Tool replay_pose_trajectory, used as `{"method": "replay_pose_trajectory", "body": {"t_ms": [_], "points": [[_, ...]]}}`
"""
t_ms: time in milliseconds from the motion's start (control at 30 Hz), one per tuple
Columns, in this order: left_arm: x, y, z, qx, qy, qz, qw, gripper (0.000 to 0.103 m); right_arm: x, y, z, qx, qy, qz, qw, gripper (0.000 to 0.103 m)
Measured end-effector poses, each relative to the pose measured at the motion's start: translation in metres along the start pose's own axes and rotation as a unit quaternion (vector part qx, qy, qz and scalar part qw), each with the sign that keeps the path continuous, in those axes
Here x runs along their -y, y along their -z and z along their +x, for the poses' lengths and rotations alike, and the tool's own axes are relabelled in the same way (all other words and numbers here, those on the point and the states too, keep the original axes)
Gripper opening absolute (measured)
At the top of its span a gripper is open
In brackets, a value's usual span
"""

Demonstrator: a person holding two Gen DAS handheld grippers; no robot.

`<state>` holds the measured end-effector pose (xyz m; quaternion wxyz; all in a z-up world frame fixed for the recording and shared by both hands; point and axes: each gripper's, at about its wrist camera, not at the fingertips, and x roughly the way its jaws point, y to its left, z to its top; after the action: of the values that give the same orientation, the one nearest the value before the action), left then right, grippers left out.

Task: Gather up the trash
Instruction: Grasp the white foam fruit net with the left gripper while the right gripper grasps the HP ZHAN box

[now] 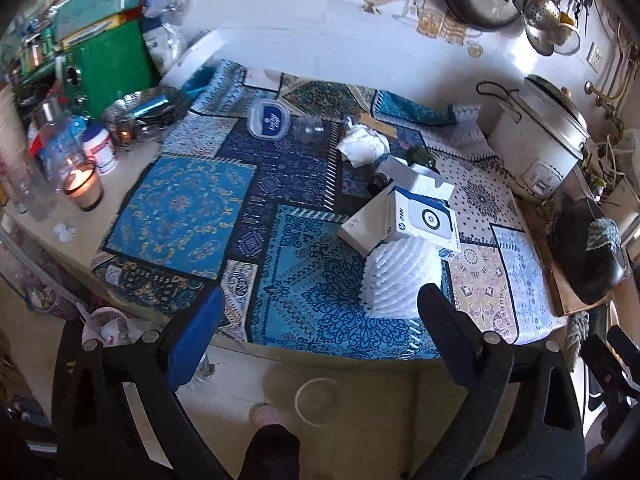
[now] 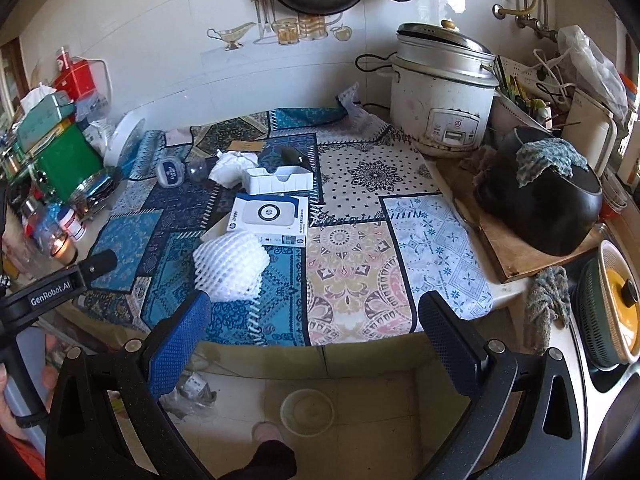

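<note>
Tablecloth [image 2: 352, 272]: two boxes [image 2: 270, 216], one foam net [image 2: 228, 266].

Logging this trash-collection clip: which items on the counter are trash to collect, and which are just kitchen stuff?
Trash: white foam net, HP box, open white box, crumpled tissue, clear plastic cup.

Lying about: rice cooker, lit candle, black pot, green box.
</note>
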<state>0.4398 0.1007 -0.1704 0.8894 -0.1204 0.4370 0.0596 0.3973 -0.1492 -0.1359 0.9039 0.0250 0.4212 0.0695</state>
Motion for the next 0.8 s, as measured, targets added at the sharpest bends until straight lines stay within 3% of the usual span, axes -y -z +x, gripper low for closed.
{"method": "replay_pose_trajectory", "body": {"t_ms": [200,433,633,800], "points": [[0.021,-0.019,0.057,-0.057,0.045,0.055,0.9959,0.098,0.006,-0.020,0.036,-0.017,0.044,0.037,0.998,0.103],[0.052,-0.017,0.111,-0.129,0.083,0.077,0.9852,0.098,0.024,-0.034,0.066,-0.053,0.056,0.064,0.995,0.103],[0.069,-0.013,0.146,-0.165,0.070,0.070,0.9812,0.098,0.044,-0.054,0.099,-0.078,0.019,0.052,0.995,0.103],[0.074,-0.007,0.160,-0.183,0.068,0.063,0.9788,0.098,0.047,-0.071,0.131,-0.105,-0.013,-0.005,0.994,0.103]]}}
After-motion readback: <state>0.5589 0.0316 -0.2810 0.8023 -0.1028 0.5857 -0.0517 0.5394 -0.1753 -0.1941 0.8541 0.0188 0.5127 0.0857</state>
